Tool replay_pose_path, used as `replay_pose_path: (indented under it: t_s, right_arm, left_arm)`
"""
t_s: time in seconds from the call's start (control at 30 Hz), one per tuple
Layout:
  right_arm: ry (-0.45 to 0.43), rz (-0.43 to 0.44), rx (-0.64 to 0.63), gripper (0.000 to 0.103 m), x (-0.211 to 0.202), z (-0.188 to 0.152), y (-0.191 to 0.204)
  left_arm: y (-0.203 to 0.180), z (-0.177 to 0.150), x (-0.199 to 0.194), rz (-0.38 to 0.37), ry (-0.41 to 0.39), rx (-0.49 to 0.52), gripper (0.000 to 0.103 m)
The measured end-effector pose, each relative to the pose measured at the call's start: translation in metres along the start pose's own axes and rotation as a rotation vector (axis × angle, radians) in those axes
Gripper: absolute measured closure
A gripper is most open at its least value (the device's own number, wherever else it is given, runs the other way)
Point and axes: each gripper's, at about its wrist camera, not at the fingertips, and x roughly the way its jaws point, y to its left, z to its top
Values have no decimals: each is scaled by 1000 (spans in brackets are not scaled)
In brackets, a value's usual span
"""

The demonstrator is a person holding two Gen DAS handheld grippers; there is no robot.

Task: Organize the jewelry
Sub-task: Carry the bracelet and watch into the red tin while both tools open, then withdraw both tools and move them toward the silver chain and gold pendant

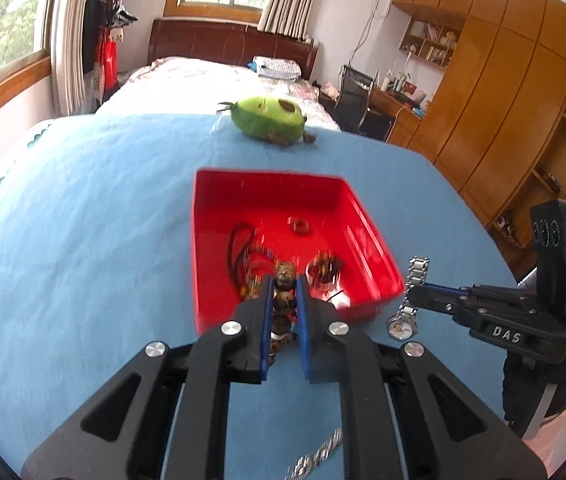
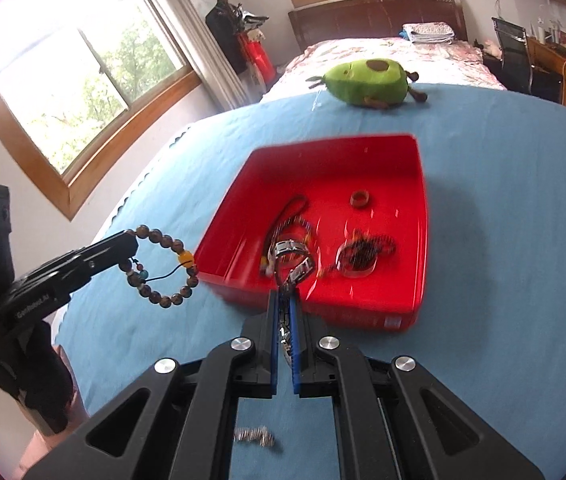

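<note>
Left wrist view: your left hand-held gripper (image 1: pixel 285 284) is clamped on the bracelet (image 1: pixel 284 300), your right hand-held gripper (image 1: pixel 413 294) on the watch (image 1: pixel 409 300). Both hang at the tray's (image 1: pixel 375 236) near rim; tray lies straight ahead.

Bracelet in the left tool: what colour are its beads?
Mostly brown, one yellow bead; clearest in the right wrist view.

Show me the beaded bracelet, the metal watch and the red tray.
beaded bracelet (image 2: pixel 181 246), right wrist view, on its yellow bead.
metal watch (image 1: pixel 402 326), left wrist view, on its dial.
red tray (image 2: pixel 335 176), right wrist view, on its bare floor.
</note>
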Motion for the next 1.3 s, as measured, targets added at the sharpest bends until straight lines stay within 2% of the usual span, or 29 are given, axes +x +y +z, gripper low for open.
replay_pose_path:
  t_s: [0.1, 0.2, 0.37, 0.53, 0.63, 0.67, 0.73, 0.87, 0.93, 1.1, 1.3]
  right_arm:
    - [-1, -19, 9, 99, 13, 25, -5]
    - [20, -32, 25, 99, 35, 45, -12]
    - [80, -44, 58, 99, 90, 69, -30]
    - [154, -64, 73, 99, 139, 75, -46]
    - [160, -92, 78, 91, 154, 78, -53]
    - [143, -100, 80, 89, 154, 79, -55]
    - [118, -91, 80, 89, 148, 81, -57]
    - [81, -92, 77, 89, 126, 76, -57]
    - [74, -87, 74, 88, 115, 72, -56]
    - [59, -89, 45, 80, 88, 50, -44]
    - [53, -73, 26, 80, 61, 16, -33]
  left_arm:
    - [-3, 20, 15, 0, -10, 2, 93]
    - [-3, 36, 42, 3, 14, -4, 93]
    - [2, 47, 106, 8, 94, -15, 93]
    - [10, 52, 160, 22, 169, -15, 93]
    - [19, 54, 186, 38, 230, -30, 91]
    - [21, 53, 190, 44, 244, -36, 84]
    - [28, 54, 190, 43, 248, -50, 77]
    - [31, 55, 167, 54, 203, -56, 75]
    - [28, 54, 152, 64, 178, -51, 71]
    - [18, 36, 107, 101, 113, -15, 54]
    - [10, 5, 66, 149, 66, -6, 41]
